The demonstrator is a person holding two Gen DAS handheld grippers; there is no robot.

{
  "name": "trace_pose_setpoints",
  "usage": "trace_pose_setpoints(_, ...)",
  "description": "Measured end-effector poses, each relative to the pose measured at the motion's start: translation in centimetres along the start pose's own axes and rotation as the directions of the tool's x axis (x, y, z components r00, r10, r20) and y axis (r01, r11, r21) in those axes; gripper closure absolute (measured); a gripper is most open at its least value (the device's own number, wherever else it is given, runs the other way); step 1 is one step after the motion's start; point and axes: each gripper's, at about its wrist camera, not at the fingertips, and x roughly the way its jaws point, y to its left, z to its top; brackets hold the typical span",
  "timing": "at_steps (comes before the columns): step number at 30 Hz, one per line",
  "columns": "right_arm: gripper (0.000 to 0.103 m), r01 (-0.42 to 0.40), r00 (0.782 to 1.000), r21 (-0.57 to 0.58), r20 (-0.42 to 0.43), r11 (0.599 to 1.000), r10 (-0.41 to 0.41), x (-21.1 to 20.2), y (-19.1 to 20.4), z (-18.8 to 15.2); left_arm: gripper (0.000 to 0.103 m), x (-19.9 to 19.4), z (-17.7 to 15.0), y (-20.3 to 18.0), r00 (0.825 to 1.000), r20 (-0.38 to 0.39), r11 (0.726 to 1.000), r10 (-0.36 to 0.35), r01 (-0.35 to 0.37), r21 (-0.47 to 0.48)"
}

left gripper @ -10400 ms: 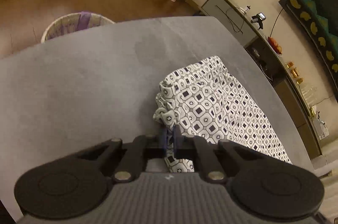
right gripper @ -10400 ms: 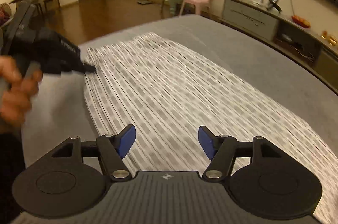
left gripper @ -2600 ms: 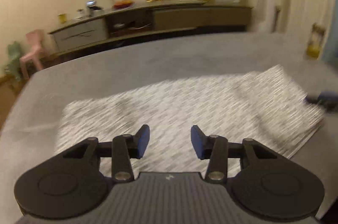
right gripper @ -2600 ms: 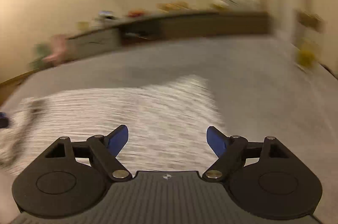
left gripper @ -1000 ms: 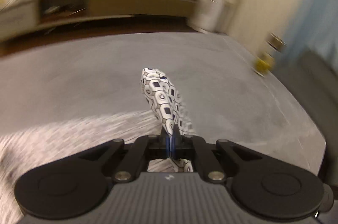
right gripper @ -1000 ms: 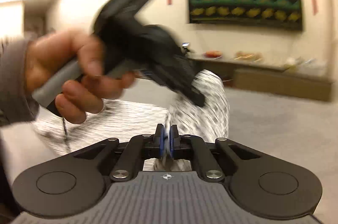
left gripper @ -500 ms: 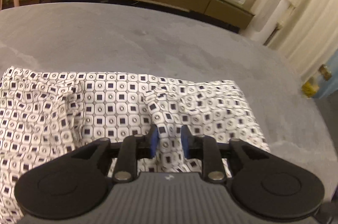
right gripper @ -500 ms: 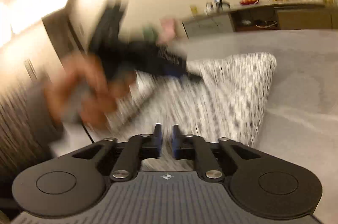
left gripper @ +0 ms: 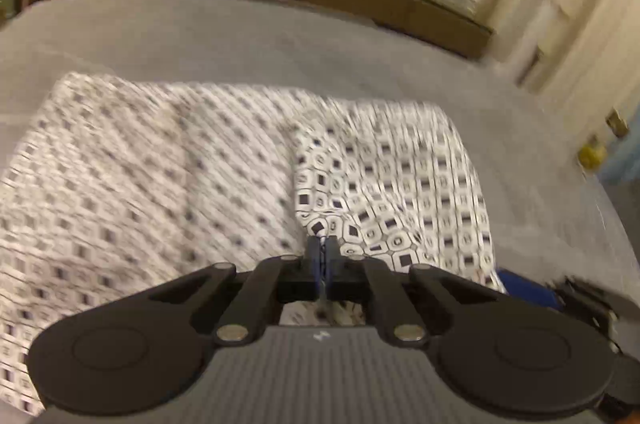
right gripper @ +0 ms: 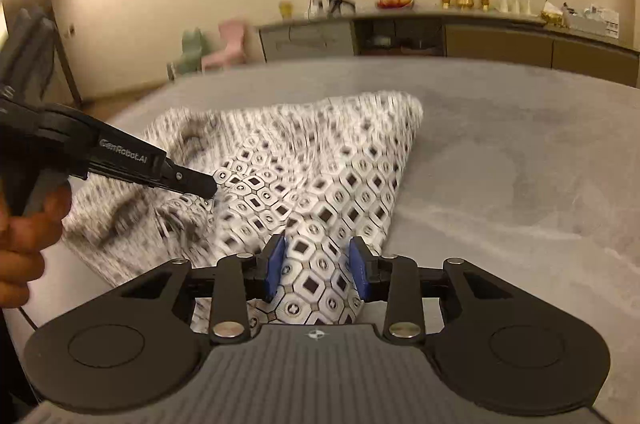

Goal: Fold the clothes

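Observation:
A white garment with a black geometric print (left gripper: 168, 176) lies on the grey table (left gripper: 248, 40), partly folded over itself. My left gripper (left gripper: 321, 250) is shut on a raised fold of the garment near its near edge. In the right wrist view the same garment (right gripper: 340, 164) spreads ahead, and the left gripper (right gripper: 210, 189) pinches it from the left. My right gripper (right gripper: 316, 270) is open, its blue pads on either side of the garment's near corner, low over the cloth.
A long low sideboard (right gripper: 460, 36) with small items on top stands along the far wall. A pink chair (right gripper: 230, 44) and a green chair (right gripper: 192, 50) stand at the far left. The grey table (right gripper: 520, 152) extends to the right of the garment.
My left gripper has shut on a fold of the garment. My right gripper has opened from shut and now sits over the garment's near corner.

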Motion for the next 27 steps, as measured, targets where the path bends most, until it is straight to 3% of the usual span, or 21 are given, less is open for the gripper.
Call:
trace_pose_setpoints(3,0.065,-0.019,0.999,-0.009,0.029,1.0,0.02,-0.9,-0.3,-0.6,0.099,-0.6,0.3,0.4,1.0,-0.015,1.0,0.008,-0.009,-0.027)
trace_pose_setpoints(5,0.065,0.008,0.999,-0.028,-0.045,1.0,-0.01,0.2,-0.1,-1.1,0.084,-0.8,-0.3,-0.1,0.999,-0.031,1.0,0.016,-0.017,-0.027)
trace_pose_setpoints(8,0.065,0.009,1.0,-0.044,-0.023,0.999,-0.01,0.2,0.4,-0.9,0.064,-1.6,-1.6,-1.7,1.0,-0.021,1.0,0.0,0.001,0.015)
trace_pose_setpoints(11,0.066,-0.005,1.0,-0.06,0.018,0.998,0.006,-0.3,0.9,-0.6,0.065,-1.4,-2.6,-3.2,0.999,-0.034,0.995,0.006,-0.003,0.097)
trace_pose_setpoints(13,0.068,0.016,1.0,-0.089,-0.017,0.996,-0.018,0.3,1.3,-0.7,0.094,-0.6,-3.5,-3.4,0.996,-0.058,0.991,0.063,-0.056,0.125)
trace_pose_setpoints(14,0.073,0.029,0.999,-0.103,-0.036,0.994,-0.033,0.7,1.4,-0.8,0.098,-0.3,-3.8,-3.2,0.994,-0.067,0.989,0.085,-0.076,0.13)
trace_pose_setpoints(16,0.073,0.053,0.995,-0.129,-0.074,0.99,-0.063,1.4,1.5,-1.0,0.102,-0.7,-4.4,-2.8,0.992,-0.061,0.987,0.108,-0.099,0.129)
trace_pose_setpoints(19,0.073,0.061,0.991,-0.135,-0.109,0.989,-0.076,1.5,1.5,-0.6,0.102,-1.4,-4.8,-1.9,0.991,-0.057,0.986,0.12,-0.112,0.126)
trace_pose_setpoints(23,0.074,0.043,0.999,-0.127,0.002,0.991,-0.043,0.6,1.7,1.8,0.098,-2.3,-4.8,-0.6,0.996,-0.061,0.994,0.061,-0.055,0.099)
trace_pose_setpoints(26,0.085,0.101,0.985,-0.197,-0.12,0.975,-0.126,4.0,2.0,2.0,0.083,-2.4,-4.5,-0.7,0.999,-0.042,0.995,0.017,-0.013,0.096)
trace_pose_setpoints(27,0.086,0.106,0.981,-0.221,-0.136,0.969,-0.138,4.7,2.1,1.8,0.083,-2.3,-4.5,-0.8,0.999,-0.039,0.994,0.008,-0.004,0.109)
